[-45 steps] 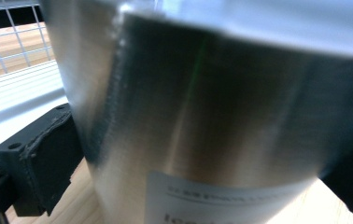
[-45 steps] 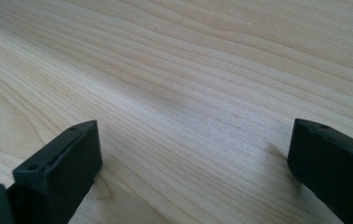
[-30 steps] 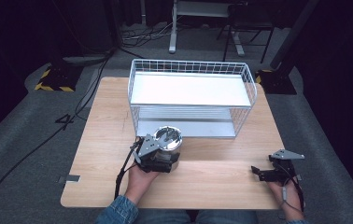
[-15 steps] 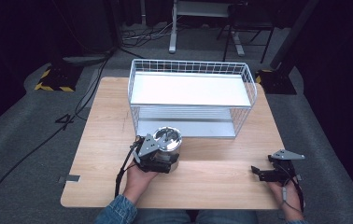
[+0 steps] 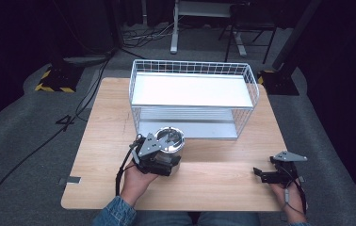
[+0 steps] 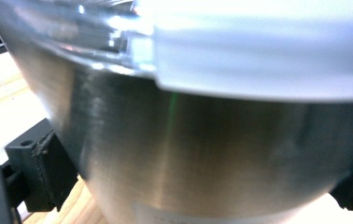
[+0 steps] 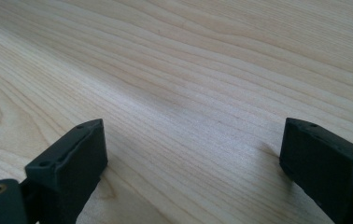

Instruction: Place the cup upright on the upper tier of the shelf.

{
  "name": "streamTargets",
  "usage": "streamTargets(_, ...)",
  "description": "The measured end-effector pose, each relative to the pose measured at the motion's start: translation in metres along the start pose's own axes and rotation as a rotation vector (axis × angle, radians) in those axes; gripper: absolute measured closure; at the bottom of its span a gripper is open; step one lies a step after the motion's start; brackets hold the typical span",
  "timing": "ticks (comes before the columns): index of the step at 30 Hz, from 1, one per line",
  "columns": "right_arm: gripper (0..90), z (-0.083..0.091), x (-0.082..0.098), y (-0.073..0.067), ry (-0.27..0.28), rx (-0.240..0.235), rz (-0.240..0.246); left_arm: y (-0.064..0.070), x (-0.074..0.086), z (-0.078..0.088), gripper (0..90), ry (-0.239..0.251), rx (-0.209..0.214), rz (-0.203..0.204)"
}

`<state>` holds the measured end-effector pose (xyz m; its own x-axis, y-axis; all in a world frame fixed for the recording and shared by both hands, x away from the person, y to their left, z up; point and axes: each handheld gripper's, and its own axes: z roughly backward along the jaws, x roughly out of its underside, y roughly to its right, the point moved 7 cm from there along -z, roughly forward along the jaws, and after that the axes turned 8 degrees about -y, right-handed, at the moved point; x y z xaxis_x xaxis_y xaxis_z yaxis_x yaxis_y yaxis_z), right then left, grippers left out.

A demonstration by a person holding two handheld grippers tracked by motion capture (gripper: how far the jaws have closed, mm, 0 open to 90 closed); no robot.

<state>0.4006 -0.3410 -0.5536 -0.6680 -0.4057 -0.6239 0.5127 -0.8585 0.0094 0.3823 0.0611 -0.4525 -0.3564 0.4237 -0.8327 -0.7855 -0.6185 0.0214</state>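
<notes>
Between the left tool's (image 5: 165,151) jaws, upright steel pot (image 5: 169,141), mouth up; right tool (image 5: 261,173) wide.

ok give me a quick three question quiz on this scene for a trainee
1. True or false: the right gripper holds something.
2. What sits between the left gripper jaws? A) steel pot B) mug C) sponge
3. Fill in: behind the steel pot, on the table, stands a white wire ____.

Key: 1 false, its jaws are spread over bare wood. 2 A. 3 rack.
</notes>
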Motion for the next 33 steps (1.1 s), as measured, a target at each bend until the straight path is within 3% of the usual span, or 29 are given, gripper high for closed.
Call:
streamTargets(16,7.9,0.000,0.000,0.000,-0.001,-0.004,-0.004,0.007,-0.030,0.022,3.6,-0.002,0.033,-0.037)
streamTargets(21,7.9,0.000,0.000,0.000,-0.001,-0.004,-0.004,0.006,-0.050,0.033,3.6,0.024,0.075,-0.017)
streamTargets(28,7.9,0.000,0.000,0.000,-0.002,-0.005,-0.005,0.002,-0.073,0.042,3.6,0.034,0.067,-0.027)
streamTargets(33,7.9,0.000,0.000,0.000,-0.002,-0.005,-0.004,-0.004,-0.099,0.053,3.6,0.057,0.064,-0.023)
